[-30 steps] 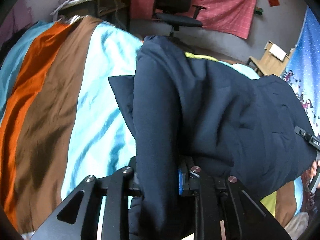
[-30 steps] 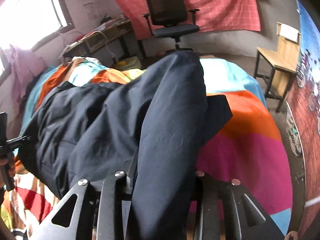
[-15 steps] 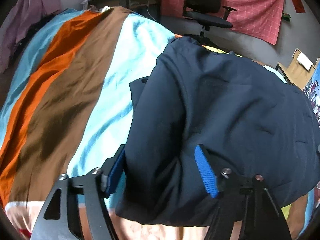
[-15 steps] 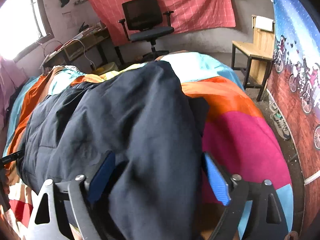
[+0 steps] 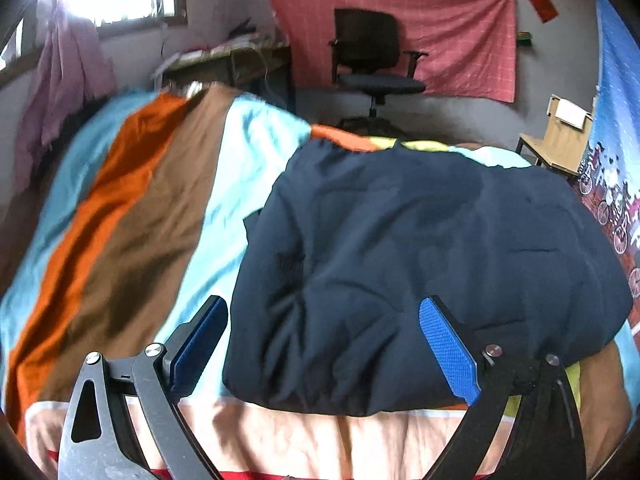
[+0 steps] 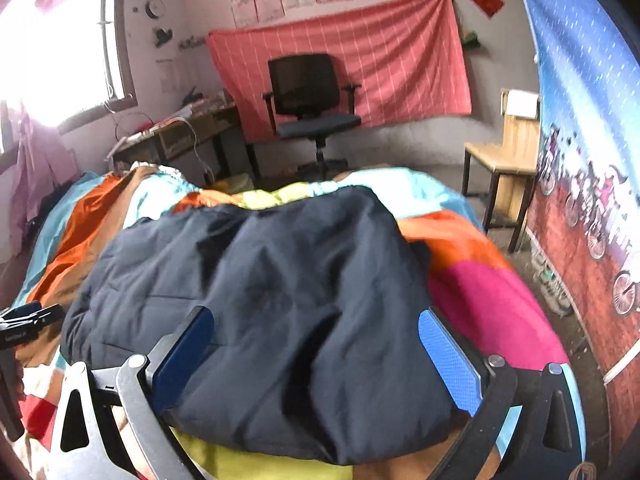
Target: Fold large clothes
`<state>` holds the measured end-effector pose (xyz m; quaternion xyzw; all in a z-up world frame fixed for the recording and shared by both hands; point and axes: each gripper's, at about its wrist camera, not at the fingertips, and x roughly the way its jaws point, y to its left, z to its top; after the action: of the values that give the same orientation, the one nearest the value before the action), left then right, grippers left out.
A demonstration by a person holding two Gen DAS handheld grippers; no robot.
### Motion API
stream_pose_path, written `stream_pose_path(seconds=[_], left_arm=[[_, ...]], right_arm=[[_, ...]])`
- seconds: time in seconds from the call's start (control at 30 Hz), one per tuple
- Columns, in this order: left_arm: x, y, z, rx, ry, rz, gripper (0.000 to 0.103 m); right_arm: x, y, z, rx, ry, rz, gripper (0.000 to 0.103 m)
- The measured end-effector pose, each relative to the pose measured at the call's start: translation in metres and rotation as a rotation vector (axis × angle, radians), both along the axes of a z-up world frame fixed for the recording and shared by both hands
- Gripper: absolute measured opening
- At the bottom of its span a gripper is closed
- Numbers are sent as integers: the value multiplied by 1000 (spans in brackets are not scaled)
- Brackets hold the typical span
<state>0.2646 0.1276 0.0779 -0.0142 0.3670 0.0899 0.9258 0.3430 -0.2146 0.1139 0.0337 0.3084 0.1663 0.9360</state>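
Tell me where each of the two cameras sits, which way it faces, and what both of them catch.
Left wrist: sits on the left gripper, facing forward and down over the navy jacket on the striped bedspread; its opening blue-padded fingers show, nothing gripped.
Right wrist: sits on the right gripper, facing the same jacket; its opening fingers show, plus the other gripper at the left edge.
Shared: jacket, bedspread, office chair, red wall cloth, wooden chair.

Both grippers release the navy jacket (image 5: 420, 264). The left gripper (image 5: 324, 344) and right gripper (image 6: 316, 354), previously clamped on raised sleeve folds, now have jaws opening with blue pads clear of the fabric. The jacket now lies flat in a folded bundle on the striped bedspread (image 5: 132, 216).
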Motion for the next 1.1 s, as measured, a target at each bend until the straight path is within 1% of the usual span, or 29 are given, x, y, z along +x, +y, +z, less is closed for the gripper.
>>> stream_pose_path(seconds=[0.1, 0.2, 0.27, 0.4, 0.5, 0.63, 0.77, 0.93, 1.1], left_arm=[[-15, -12, 9, 22, -59, -17, 95], [-30, -22, 17, 34, -110, -34, 97], [-35, -26, 21, 32, -132, -42, 101], [-54, -37, 30, 17, -183, -59, 101], [-70, -45, 33, 20, -212, -67, 102], [-90, -50, 32, 16, -241, -88, 102], [-111, -55, 29, 17, -253, -99, 102], [-134, -58, 22, -7, -252, -89, 102], [-153, -56, 10, -3, -234, -60, 101]], right_arm=[[-16, 3, 12, 10, -40, 2, 103], [-31, 8, 20, -5, -77, 11, 103], [-42, 11, 23, -23, -97, 26, 103], [-64, 14, 29, -42, -137, 35, 103], [-82, 17, 30, -34, -147, 36, 103], [-102, 21, 29, -17, -138, 30, 103], [-124, 26, 25, -13, -134, 18, 103], [-144, 32, 13, -11, -83, 55, 103], [-167, 34, 6, -28, -108, 54, 103]])
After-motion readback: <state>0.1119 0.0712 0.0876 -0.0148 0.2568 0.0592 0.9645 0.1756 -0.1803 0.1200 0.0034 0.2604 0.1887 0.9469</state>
